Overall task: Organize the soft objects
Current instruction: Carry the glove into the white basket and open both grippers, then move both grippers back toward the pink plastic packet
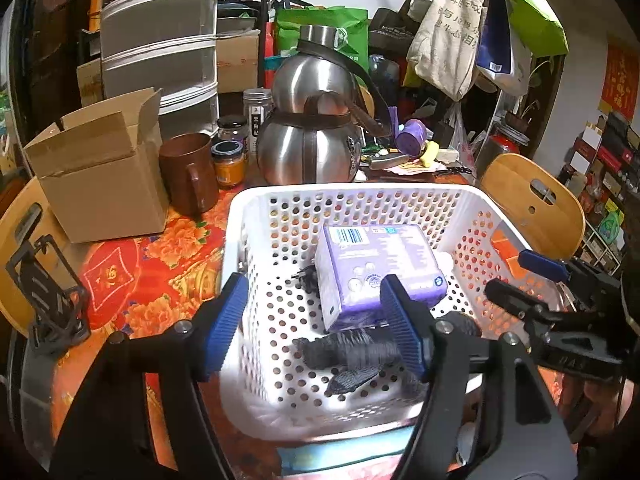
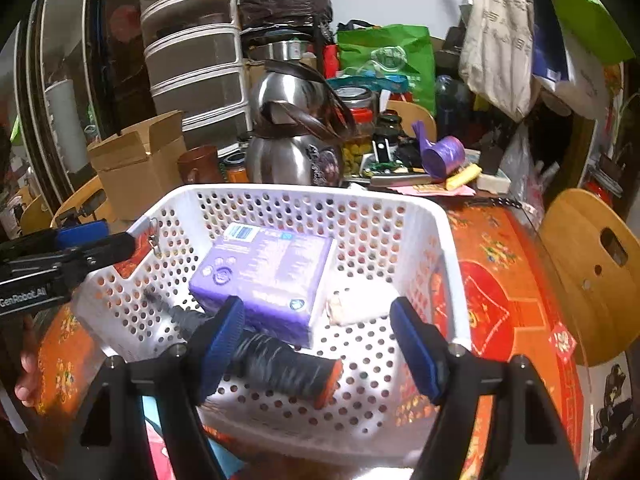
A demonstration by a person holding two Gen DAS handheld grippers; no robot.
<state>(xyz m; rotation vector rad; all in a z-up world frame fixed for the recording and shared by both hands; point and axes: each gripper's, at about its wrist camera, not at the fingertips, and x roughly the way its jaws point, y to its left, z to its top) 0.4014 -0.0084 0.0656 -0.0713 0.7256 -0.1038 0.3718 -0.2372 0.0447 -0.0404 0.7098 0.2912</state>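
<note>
Here the white basket (image 1: 256,200) sits on the flowered tablecloth (image 1: 152,272), boxed in by kettle (image 1: 308,152) and carton (image 1: 100,176). Inside lie a purple pack (image 1: 376,264) and dark socks (image 1: 352,352). Left gripper (image 1: 316,328) and right gripper (image 2: 320,344) both gape empty above them.

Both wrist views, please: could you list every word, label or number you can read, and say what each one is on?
"GenRobot.AI": white lettering on the left gripper body, in the right wrist view.
Purple package in the white basket: barcode and small print, too small to read.
Canvas tote bag hanging behind: large printed characters, too blurred to read.
Red tablecloth: one gold character in a square, not legible.
Dark jar: label unreadable.
</note>
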